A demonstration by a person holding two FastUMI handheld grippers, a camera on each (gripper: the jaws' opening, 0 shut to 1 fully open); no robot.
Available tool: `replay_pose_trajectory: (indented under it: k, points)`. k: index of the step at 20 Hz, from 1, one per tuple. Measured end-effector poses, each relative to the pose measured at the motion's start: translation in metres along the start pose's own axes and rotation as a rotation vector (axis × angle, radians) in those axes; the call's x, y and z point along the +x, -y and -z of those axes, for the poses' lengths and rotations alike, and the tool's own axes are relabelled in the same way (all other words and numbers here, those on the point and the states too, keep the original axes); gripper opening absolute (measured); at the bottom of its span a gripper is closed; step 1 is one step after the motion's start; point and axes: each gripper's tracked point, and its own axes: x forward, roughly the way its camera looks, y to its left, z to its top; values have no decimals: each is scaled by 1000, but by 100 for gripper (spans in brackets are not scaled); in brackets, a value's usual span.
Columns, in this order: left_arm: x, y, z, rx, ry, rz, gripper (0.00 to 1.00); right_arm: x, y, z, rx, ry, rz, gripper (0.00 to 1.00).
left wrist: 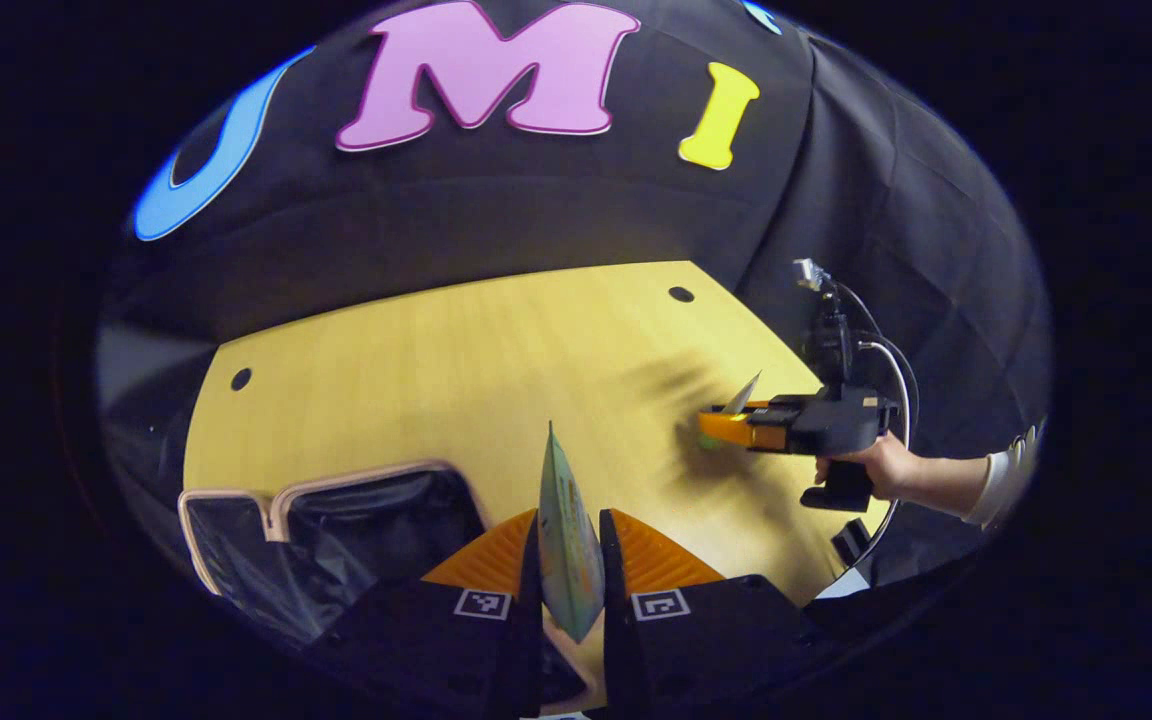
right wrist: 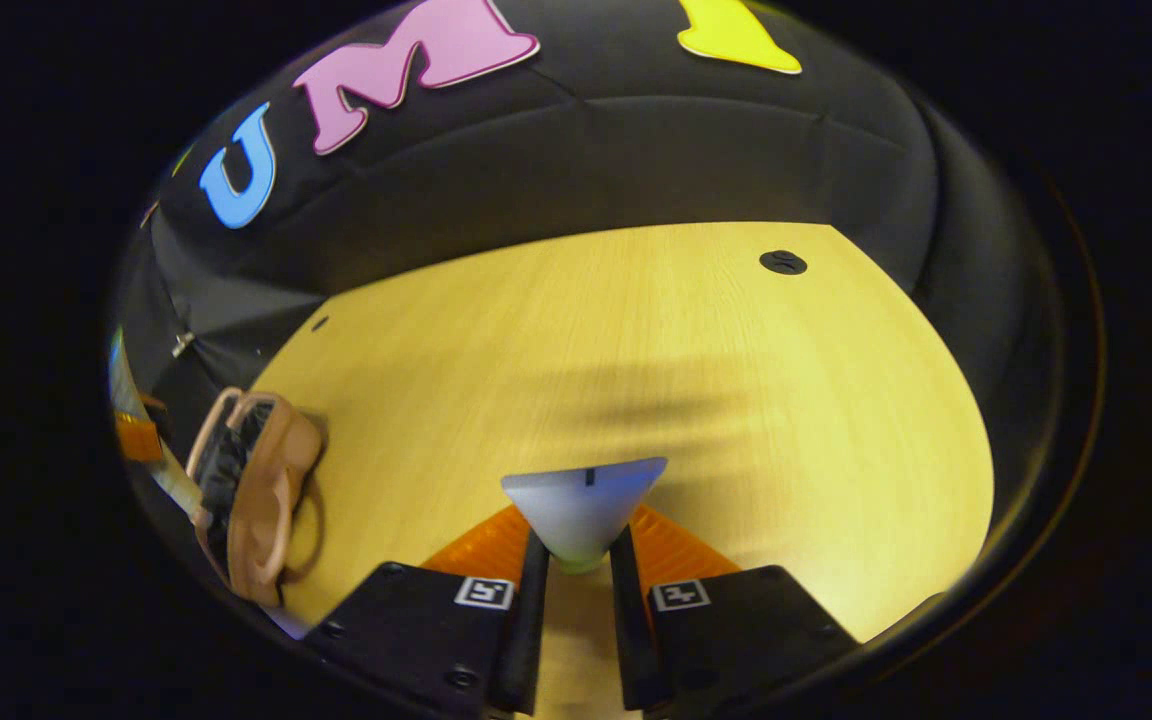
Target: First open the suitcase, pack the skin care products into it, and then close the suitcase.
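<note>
**Both sachets lifted, case waiting open**

The packing step looks to be under way. The left tool [left wrist: 570, 560] has its fingers pinched on a flat sachet [left wrist: 568, 540], held edge-on and upright above the worktop [left wrist: 456, 360]. Just to its left, at the near edge of the worktop, lies the suitcase [left wrist: 336, 530], open, with its pale rim and dark lining showing.

Across the worktop the right tool [right wrist: 581, 560], held in a person's hand [left wrist: 881, 465], grips a second sachet [right wrist: 584, 505] between both fingers; from its own view the packet fans out pale and wide above the tips. From there the suitcase [right wrist: 256, 500] sits well off to the left.

I'd judge the case is already open, and both products are in the air, not yet packed. Next, each tool needs carrying over the dark lining, lowered, then spread to drop its packet. The left has the shorter trip. The right must cross the worktop without the two tools meeting over the case.
</note>
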Motion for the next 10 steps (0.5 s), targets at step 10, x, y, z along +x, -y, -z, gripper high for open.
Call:
replay_pose_trajectory:
  k: [10]
  points:
    - [-2,-144,181,-237,-535,-174,30,-94,-151,-12,-72,92,-203,33]
